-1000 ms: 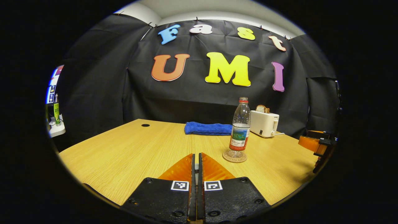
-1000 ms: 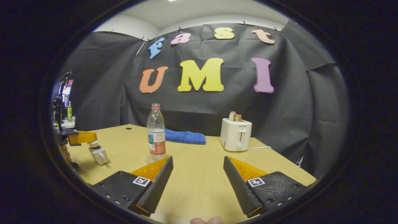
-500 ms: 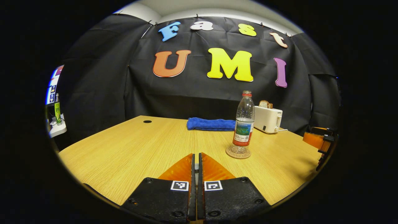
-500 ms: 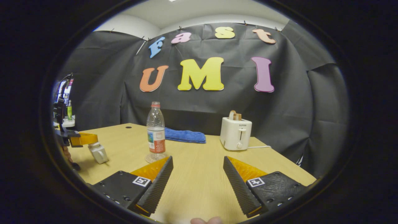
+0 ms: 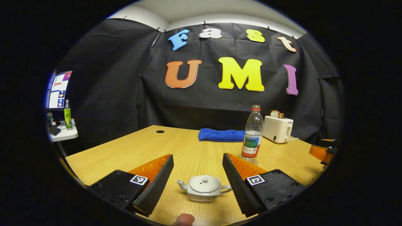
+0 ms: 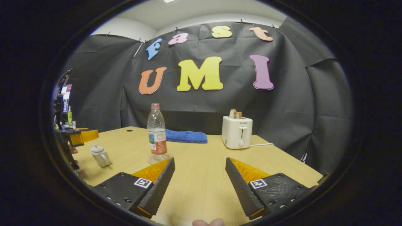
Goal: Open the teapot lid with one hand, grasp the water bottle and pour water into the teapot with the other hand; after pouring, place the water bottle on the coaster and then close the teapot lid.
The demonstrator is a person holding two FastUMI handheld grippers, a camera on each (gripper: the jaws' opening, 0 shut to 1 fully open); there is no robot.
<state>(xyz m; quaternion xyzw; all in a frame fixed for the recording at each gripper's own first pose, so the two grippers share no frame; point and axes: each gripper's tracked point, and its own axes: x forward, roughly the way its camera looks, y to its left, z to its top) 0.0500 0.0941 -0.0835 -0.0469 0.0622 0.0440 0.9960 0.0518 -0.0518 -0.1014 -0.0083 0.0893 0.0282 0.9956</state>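
Observation:
A small white teapot (image 5: 204,187) with its lid on sits on the wooden table (image 5: 132,150), low between the fingers of my open left gripper (image 5: 198,157) and touching neither. The clear water bottle (image 5: 252,135) with a red cap stands upright to the right. In the right gripper view the bottle (image 6: 157,131) rests on a round coaster (image 6: 157,160), just beyond the left finger of my open, empty right gripper (image 6: 200,159). The teapot (image 6: 100,154) is at the far left there, with the left gripper (image 6: 78,137) above it.
A folded blue towel (image 5: 221,135) lies at the back of the table, and a white toaster (image 6: 237,131) with bread stands to its right. A side shelf with a monitor (image 5: 58,89) and a green bottle (image 5: 67,114) stands beyond the table's left edge.
My left gripper has opened and drawn back, letting go of the teapot lid, which now sits on the pot. The right gripper has barely moved.

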